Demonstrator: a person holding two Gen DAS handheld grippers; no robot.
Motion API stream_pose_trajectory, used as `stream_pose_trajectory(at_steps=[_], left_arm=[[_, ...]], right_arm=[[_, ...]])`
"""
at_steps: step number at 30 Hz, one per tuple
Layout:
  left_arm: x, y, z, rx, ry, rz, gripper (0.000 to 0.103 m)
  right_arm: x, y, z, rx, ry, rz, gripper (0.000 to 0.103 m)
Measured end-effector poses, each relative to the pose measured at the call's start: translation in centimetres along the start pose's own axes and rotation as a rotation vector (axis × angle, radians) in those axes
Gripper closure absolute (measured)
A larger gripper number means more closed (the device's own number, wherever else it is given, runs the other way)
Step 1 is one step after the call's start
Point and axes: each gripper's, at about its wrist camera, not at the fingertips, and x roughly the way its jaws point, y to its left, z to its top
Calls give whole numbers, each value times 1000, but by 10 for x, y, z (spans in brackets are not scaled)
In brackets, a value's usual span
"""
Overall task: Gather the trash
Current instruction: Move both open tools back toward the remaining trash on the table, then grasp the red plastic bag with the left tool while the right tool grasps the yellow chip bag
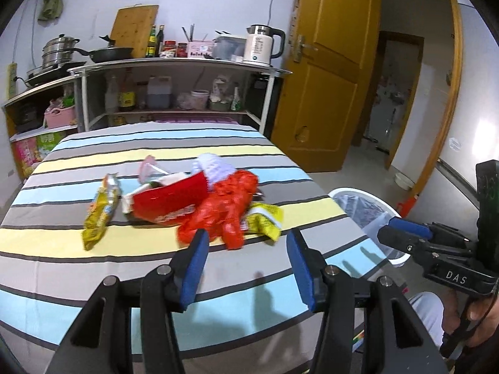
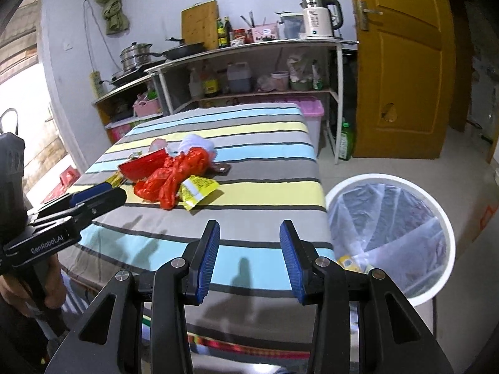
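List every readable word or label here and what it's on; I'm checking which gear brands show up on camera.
"DAS": on the right gripper body.
"GenRobot.AI": on the left gripper body.
Print on the red packet, yellow wrappers, shelf bottles and kettle: too blurred to read.

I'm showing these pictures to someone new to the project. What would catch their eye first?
Most likely the heap of trash in the middle of the striped table: a crumpled red plastic bag beside a red packet, with yellow wrappers on either side. Next, the white lined bin on the floor at the table's right edge, and two empty open blue-padded grippers in front.
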Motion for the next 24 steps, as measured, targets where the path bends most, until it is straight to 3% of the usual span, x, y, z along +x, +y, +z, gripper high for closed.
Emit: stream_pose_trajectory(at_steps=[18,24], left_arm=[[6,39,-1,-39,19,54,49],[9,51,0,-63,19,57,49]], right_arm=[[73,47,16,-118,117,86,60],[97,50,27,-68,160,96,59]])
